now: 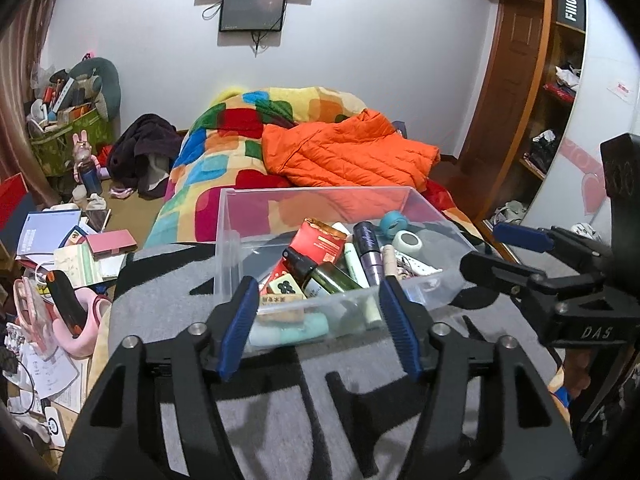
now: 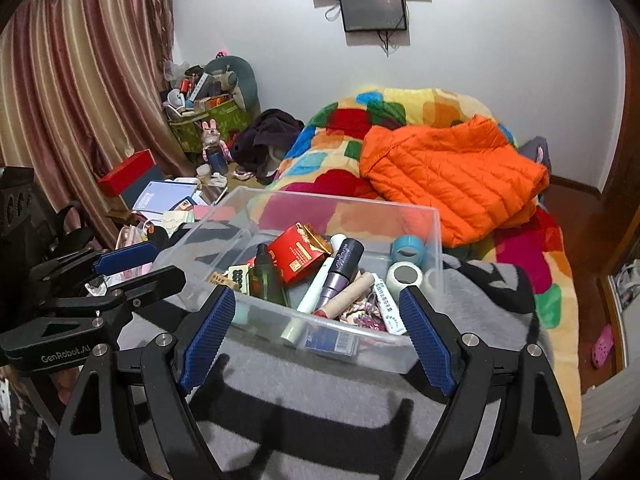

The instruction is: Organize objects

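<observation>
A clear plastic box (image 1: 312, 190) (image 2: 340, 200) stands on a grey and black blanket (image 1: 280, 400) on the bed. Inside lie a red carton (image 1: 320, 242) (image 2: 298, 256), a dark green bottle (image 1: 320, 276), a purple tube (image 1: 370, 252) (image 2: 340, 276), a teal tape roll (image 1: 394, 224), a white tape roll (image 2: 404, 274) and several smaller items. My left gripper (image 1: 319, 292) (image 2: 168, 260) hovers open just before the box's near wall, nothing between its pads. My right gripper (image 2: 317, 300) (image 1: 480, 246) is beside it on the right, open and empty too.
Behind the box lie an orange puffer jacket (image 1: 348, 152) and a colourful quilt (image 1: 224, 128). Books, papers and a pink case (image 1: 112, 242) crowd the floor at left, with a full green bag (image 1: 72, 136) in the corner. A wooden wardrobe (image 1: 516, 80) stands at right.
</observation>
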The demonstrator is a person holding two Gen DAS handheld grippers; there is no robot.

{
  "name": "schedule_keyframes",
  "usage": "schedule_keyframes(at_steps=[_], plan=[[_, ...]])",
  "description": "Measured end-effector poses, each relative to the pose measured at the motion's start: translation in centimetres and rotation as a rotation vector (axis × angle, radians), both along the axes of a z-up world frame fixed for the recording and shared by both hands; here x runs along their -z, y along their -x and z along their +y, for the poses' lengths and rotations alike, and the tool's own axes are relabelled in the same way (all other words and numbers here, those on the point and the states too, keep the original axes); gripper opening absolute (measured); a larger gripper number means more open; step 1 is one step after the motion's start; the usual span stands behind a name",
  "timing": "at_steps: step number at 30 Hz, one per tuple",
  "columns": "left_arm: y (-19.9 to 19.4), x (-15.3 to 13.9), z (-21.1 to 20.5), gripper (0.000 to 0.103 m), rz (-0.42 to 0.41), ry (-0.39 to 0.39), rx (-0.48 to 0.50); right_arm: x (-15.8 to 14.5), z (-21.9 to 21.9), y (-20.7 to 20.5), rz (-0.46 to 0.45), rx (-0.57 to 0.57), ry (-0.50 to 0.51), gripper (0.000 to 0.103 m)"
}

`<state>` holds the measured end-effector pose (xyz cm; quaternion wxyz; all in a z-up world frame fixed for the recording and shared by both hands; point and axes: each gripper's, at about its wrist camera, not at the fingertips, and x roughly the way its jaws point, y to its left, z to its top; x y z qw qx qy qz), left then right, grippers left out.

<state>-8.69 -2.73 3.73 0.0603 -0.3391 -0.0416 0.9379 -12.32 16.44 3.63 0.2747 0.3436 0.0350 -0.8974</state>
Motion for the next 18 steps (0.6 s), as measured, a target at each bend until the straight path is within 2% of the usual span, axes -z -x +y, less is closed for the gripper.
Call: schedule_keyframes(at_steps=[4,13,18], plan=[[-1.0,-0.1,0.4,0.071,0.010,0.004,0.001,-0.4,0.6,-1.3,0.018,0.003,0.007,0.083],[-2.5,0.3,1.0,0.073,0.012,0.005,0.012,-0.3,1.7,-2.8,0.011,0.014,0.028,0.085],[-2.9,0.5,1.1,0.080,0.018,-0.002,0.012,0.0,1.9,-3.3,0.006,0.018,0.027,0.085]])
